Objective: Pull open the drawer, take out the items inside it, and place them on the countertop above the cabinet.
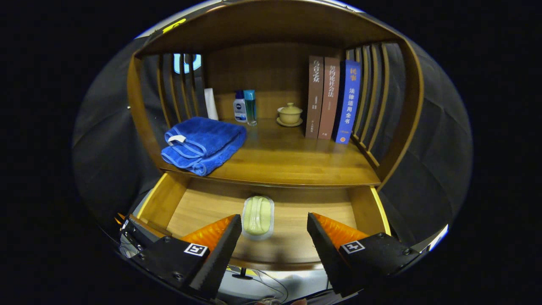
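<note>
The wooden drawer (199, 207) stands pulled out below the countertop (288, 161). On its floor lies a pale green item in clear wrapping (258, 216), lengthwise toward me. My gripper (274, 231) hovers above the drawer's front, open, with its orange-and-black fingers (220, 239) wide apart. The wrapped item sits just ahead of the gap, closer to the left finger, and nothing is held.
On the countertop a folded blue towel (203, 144) lies at the left front. Two small bottles (245, 106), a white tube (210, 103), a lidded cup on a saucer (290, 114) and three upright books (332, 99) stand along the back. Slatted side walls flank the shelf.
</note>
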`<state>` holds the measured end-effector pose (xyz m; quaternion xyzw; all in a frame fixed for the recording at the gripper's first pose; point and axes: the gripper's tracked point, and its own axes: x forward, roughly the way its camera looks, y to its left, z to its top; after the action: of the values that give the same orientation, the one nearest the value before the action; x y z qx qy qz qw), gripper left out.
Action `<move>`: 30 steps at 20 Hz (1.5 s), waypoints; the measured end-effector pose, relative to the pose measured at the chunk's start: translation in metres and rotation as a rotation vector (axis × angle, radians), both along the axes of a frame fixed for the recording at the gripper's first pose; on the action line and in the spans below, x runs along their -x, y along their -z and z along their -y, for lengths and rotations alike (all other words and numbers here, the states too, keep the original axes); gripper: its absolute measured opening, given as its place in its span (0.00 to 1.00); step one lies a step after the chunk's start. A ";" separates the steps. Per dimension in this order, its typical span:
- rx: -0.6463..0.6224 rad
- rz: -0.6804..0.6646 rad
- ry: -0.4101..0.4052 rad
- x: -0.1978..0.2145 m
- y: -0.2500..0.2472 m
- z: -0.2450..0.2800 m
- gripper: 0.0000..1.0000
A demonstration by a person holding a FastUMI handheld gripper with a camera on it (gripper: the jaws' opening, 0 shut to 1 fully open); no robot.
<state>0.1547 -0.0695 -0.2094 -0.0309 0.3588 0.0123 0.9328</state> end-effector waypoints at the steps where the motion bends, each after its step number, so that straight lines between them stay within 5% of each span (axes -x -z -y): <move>1: -0.005 -0.040 0.000 -0.007 0.011 -0.002 0.98; 9: -0.005 -0.305 -0.001 -0.042 0.092 -0.029 0.97; 11: 0.000 -0.352 0.006 -0.041 0.111 -0.037 0.88; 14: 0.083 -0.375 0.048 -0.043 0.129 -0.027 0.57; 17: 0.033 -0.371 0.105 -0.045 0.136 -0.030 0.27; 24: -0.051 -0.377 0.120 -0.031 0.109 -0.025 0.27; 30: -0.012 -0.389 0.116 -0.030 0.134 -0.013 0.21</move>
<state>0.1843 -0.0561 -0.3433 -0.0015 0.5333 -0.0333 0.8453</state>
